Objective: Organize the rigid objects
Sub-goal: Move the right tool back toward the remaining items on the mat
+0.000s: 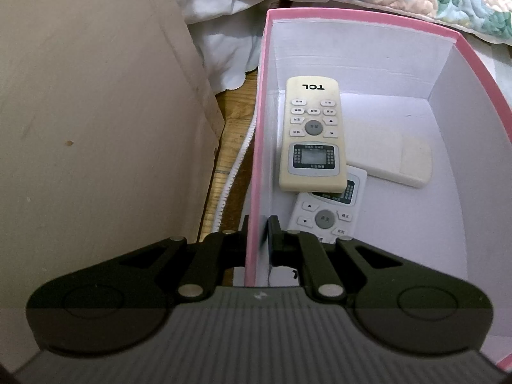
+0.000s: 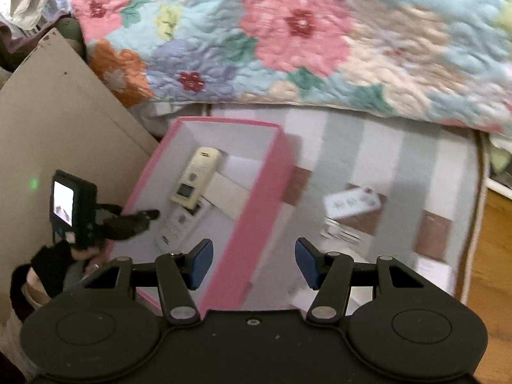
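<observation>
The pink box (image 1: 260,147) holds a cream TCL remote (image 1: 312,134) lying over two white remotes; the left gripper (image 1: 257,236) clamps its wall beside a cardboard sheet (image 1: 96,112), while the right gripper (image 2: 252,262) hangs unclenched, empty.

Matt cardboard box (image 1: 361,51), smooth plastic remotes (image 1: 312,134), quilted cloth bedspread (image 2: 288,32).

- The white remote (image 1: 323,214) is partly covered by the cream remote (image 1: 312,134) and, at the lower centre, by a gripper link.
- Small items (image 2: 348,214) at the right-centre of the right wrist view are rendered unreadable by blur.
- The pink box (image 1: 489,73) is cut off at the right edge.
</observation>
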### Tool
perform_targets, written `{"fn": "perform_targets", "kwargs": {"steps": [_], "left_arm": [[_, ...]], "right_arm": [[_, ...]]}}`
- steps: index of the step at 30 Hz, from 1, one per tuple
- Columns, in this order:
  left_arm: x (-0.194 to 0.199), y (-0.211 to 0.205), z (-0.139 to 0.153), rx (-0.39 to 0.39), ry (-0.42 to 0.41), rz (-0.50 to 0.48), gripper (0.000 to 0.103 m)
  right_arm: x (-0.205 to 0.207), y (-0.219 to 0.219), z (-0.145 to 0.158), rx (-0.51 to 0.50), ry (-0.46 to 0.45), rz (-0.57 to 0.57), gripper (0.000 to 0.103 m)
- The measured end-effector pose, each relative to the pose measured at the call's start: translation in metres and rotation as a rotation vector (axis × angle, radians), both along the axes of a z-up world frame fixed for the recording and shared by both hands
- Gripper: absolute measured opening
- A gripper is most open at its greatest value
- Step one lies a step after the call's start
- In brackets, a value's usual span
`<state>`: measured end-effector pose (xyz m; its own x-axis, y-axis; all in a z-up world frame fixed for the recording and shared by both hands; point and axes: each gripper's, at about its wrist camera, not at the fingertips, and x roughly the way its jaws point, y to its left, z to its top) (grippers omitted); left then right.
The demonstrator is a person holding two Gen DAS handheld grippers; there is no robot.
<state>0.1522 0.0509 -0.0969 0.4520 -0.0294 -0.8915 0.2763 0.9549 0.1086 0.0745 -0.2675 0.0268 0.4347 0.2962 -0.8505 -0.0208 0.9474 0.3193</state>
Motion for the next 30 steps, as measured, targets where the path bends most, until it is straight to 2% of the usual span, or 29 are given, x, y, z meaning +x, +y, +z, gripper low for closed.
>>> {"fn": "perform_targets", "kwargs": {"steps": [5, 7, 11, 13, 16, 21, 24, 26, 28, 30], "left_arm": [[0.0, 0.0, 0.0, -0.005, 0.004, 0.006, 0.007], [0.0, 0.0, 0.0, -0.003, 0.004, 0.006, 0.007], [0.0, 0.0, 0.0, -0.001, 0.002, 0.01, 0.007], [0.0, 0.0, 0.0, 0.0, 0.001, 0.011, 0.007], [0.0, -0.001, -0.001, 0.002, 0.0, 0.01, 0.007], [-0.001, -0.001, 0.0, 0.006, -0.004, 0.007, 0.007], [-0.001, 0.0, 0.0, 0.004, -0.004, 0.008, 0.007], [-0.001, 0.0, 0.0, 0.004, -0.003, 0.007, 0.007], [-0.001, 0.0, 0.0, 0.004, -0.002, 0.007, 0.007], [0.0, 0.0, 0.0, 0.003, -0.001, 0.008, 0.007]], "right_arm": [[-0.025, -0.023, -0.019, -0.008, -0.005, -0.043, 0.063], [-0.033, -0.016, -0.029, -0.098, -0.026, 0.016, 0.063], [-0.044, 0.003, -0.063, -0.352, -0.008, 0.228, 0.067], [-0.05, 0.003, -0.08, -0.404, -0.013, 0.31, 0.067], [-0.047, -0.008, -0.101, -0.388, -0.024, 0.331, 0.069], [-0.029, -0.016, -0.141, -0.493, 0.022, 0.341, 0.069], [-0.017, -0.019, -0.158, -0.49, 0.058, 0.376, 0.069], [-0.007, -0.018, -0.167, -0.499, 0.071, 0.391, 0.075], [0.002, -0.019, -0.174, -0.473, 0.08, 0.359, 0.082], [0.009, -0.028, -0.178, -0.376, 0.083, 0.258, 0.084]]}}
